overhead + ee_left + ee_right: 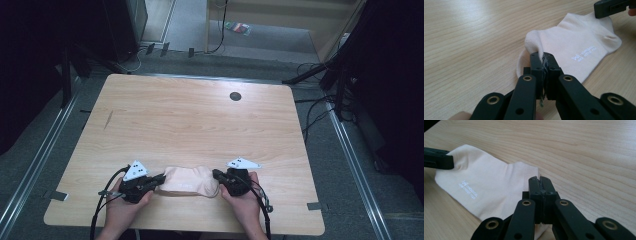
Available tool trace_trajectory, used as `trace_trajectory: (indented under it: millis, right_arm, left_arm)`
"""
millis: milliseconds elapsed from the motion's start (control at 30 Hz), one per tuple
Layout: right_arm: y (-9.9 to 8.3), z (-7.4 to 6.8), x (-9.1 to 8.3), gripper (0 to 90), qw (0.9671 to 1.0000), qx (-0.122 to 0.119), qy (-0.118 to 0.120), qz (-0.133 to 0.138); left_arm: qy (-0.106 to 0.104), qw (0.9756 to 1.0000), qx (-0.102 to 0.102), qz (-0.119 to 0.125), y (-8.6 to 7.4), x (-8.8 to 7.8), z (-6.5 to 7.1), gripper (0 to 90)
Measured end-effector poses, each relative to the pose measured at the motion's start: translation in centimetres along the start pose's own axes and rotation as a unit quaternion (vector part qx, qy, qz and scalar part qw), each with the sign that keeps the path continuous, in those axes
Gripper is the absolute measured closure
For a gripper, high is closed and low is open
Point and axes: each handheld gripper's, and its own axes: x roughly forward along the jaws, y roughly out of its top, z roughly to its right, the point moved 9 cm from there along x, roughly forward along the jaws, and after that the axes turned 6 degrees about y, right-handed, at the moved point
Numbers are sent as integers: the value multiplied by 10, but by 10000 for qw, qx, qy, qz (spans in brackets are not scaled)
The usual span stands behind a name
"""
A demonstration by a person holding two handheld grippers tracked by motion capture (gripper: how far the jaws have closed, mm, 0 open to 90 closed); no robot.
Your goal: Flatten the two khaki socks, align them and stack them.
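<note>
Left claw [543, 58] and right claw [540, 181], pressed together, each pinch an edge of the sock [187, 180].

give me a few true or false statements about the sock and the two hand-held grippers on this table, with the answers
1. The left hand-held gripper is shut on one end of the cream sock. True.
2. The sock is dark blue. False: it is cream, with small white lettering.
3. The right hand-held gripper is clamped on the sock's other end. True.
4. The sock hangs high above the table. False: it lies low on the wooden top, near the person's edge.
5. The sock sits by the dark round hole. False: the hole is toward the far edge, well apart from it.
</note>
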Motion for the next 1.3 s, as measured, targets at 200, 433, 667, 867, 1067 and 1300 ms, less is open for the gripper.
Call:
trace_trajectory:
  millis: [200, 433, 667, 867, 1067, 1300]
  right_arm:
    - [1, 5, 0, 754, 9998, 75, -8, 174]
    - [5, 7, -22, 671, 9967, 595, 238, 500]
    - [-10, 4, -8, 737, 9987, 493, 108, 88]
    - [-9, 4, -9, 892, 9996, 260, -109, 62]
    - [-11, 8, -7, 898, 9996, 115, -272, -22]
    - [-12, 11, -5, 898, 9994, 52, -327, -40]
  left_arm:
    - [-74, 9993, -52, 356, 7, -4, 2, 663]
    - [-144, 9976, -389, 546, 15, -7, -13, 571]
    - [-311, 9984, -349, 315, 12, 4, -11, 754]
    - [-279, 9990, -246, 259, 12, 4, -11, 898]
    - [85, 9999, 142, -26, 1, 12, -14, 900]
    - [188, 9995, 249, -40, -1, 14, -13, 896]
